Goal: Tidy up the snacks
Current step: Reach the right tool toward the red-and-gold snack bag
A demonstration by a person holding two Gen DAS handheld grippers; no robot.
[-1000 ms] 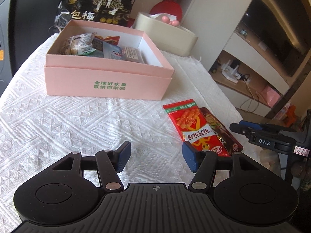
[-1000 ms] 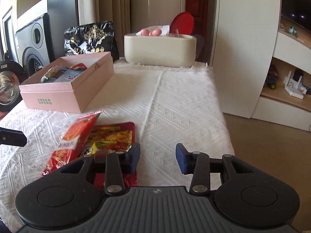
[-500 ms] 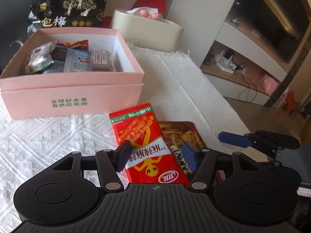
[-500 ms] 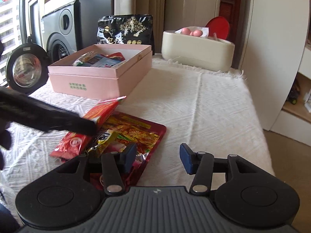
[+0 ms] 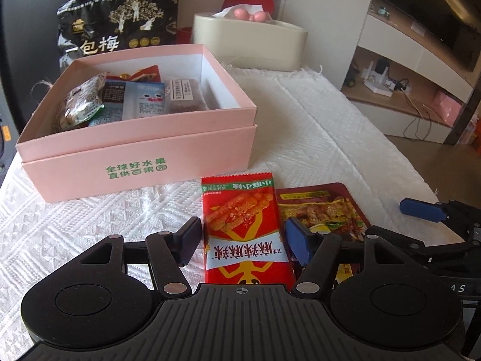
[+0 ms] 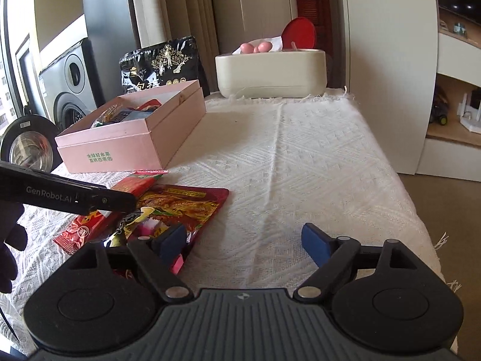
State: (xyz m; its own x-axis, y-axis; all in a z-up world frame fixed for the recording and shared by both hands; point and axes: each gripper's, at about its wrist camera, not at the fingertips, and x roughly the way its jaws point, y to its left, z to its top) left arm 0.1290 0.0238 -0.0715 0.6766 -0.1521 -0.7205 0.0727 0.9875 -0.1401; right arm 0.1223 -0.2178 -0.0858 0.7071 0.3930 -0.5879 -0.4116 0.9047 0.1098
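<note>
A red snack packet [image 5: 240,225] lies flat on the white cloth in front of the pink box [image 5: 138,162]. My left gripper [image 5: 243,242] straddles it, its jaws opening and the pads just off the packet's edges. To its right lies a dark red packet [image 5: 324,207], partly under the first. My right gripper [image 6: 243,242] is opening wide over bare cloth, its left finger above the dark red packet's [image 6: 186,207] near corner. The pink box [image 6: 120,147] holds several snacks.
A black snack bag [image 5: 117,30] and a cream tissue box [image 5: 249,42] stand behind the pink box. The cloth-covered table ends at the right edge [image 6: 405,198], with floor beyond. A gloved hand [image 6: 9,240] holds the left gripper at the left of the right wrist view.
My left gripper has moved right, from bare cloth to over the red packet, and its jaws have widened slightly. My right gripper's jaws have spread from narrow to wide.
</note>
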